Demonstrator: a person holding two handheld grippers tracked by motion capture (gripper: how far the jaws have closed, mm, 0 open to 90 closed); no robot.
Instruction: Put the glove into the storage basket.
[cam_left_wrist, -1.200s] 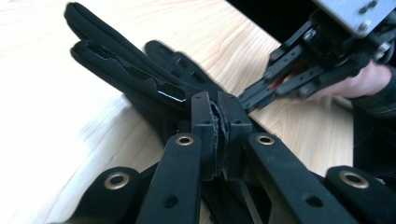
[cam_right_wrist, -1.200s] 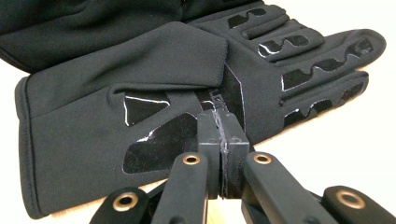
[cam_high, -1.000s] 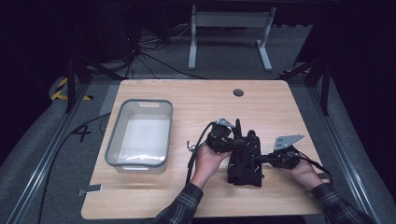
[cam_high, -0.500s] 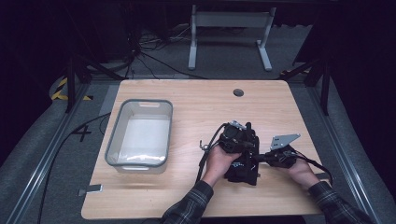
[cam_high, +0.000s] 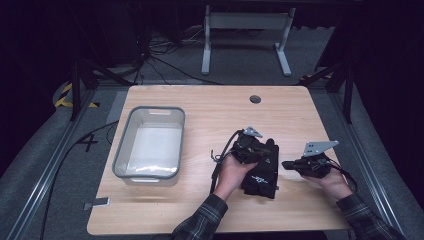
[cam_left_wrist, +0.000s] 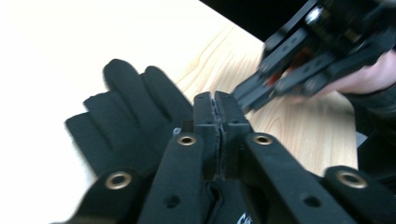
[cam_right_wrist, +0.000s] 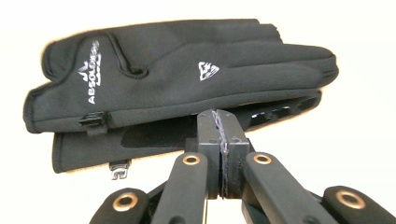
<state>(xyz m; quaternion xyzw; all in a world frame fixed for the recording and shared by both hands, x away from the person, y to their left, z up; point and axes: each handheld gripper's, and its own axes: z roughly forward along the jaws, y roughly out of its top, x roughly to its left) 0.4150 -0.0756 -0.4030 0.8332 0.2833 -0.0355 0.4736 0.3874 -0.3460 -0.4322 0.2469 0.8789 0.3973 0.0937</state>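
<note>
A pair of black gloves (cam_high: 262, 176) lies stacked on the wooden table (cam_high: 200, 210), right of centre. My left gripper (cam_high: 261, 150) rests over the gloves' far end, its jaws shut with nothing between them. In the left gripper view the shut tips (cam_left_wrist: 215, 100) hover just past the glove fingers (cam_left_wrist: 126, 116), and the right gripper (cam_left_wrist: 303, 60) shows beyond. My right gripper (cam_high: 286, 164) sits just right of the gloves, pointing at them, shut and empty. In the right gripper view its tips (cam_right_wrist: 218, 119) stand close before the lower glove's edge, under the logo-printed upper glove (cam_right_wrist: 177, 70).
A clear grey-rimmed plastic bin (cam_high: 150, 111) stands on the left part of the table. A round cable hole (cam_high: 255, 99) sits near the far edge. A metal stand (cam_high: 245, 20) and cables lie on the dark floor beyond.
My left gripper has shifted right, from beside the gloves to over them. My right gripper has drawn back a little to the right and up, off the gloves.
</note>
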